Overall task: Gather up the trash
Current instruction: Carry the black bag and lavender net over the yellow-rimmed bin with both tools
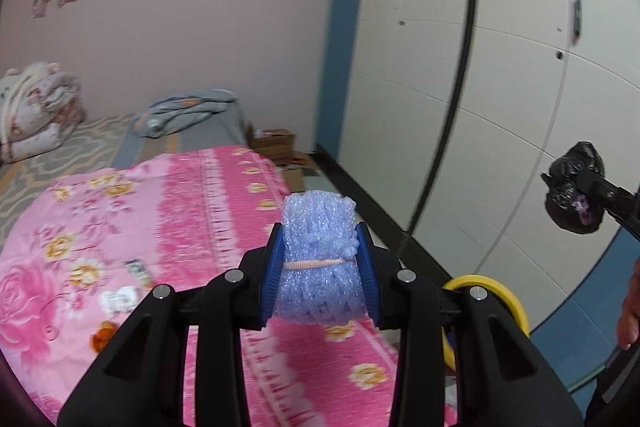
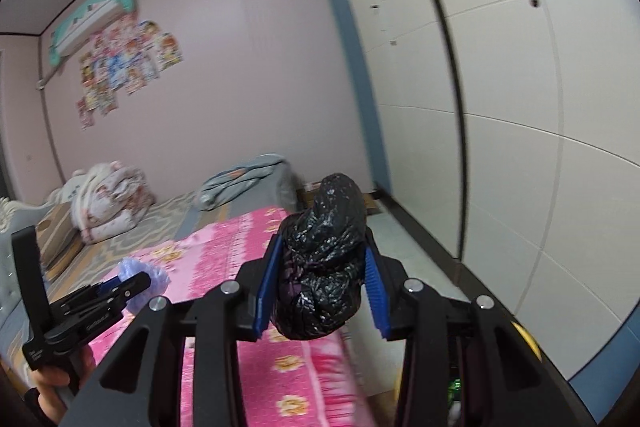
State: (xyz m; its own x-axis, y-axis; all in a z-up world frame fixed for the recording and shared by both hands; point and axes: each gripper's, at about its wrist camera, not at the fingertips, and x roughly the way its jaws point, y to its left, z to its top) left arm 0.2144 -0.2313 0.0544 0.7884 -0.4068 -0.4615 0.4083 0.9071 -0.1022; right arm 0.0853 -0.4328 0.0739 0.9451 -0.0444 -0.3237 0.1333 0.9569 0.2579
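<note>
- left gripper [image 1: 319, 267] clamped on blue foam wad [image 1: 320, 259], held in air above pink floral blanket [image 1: 120, 211]
- right gripper [image 2: 322, 279] clamped on crumpled black plastic bag [image 2: 324, 263], held off bed's right edge
- small scraps [image 1: 120, 297] lie on blanket

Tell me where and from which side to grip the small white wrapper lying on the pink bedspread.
Grip the white wrapper across its narrow width, coming straight down from above: it lies flat on the bedspread, so no side edge offers itself. Both grippers are full now, the left on blue foam, the right on a black bag.
</note>
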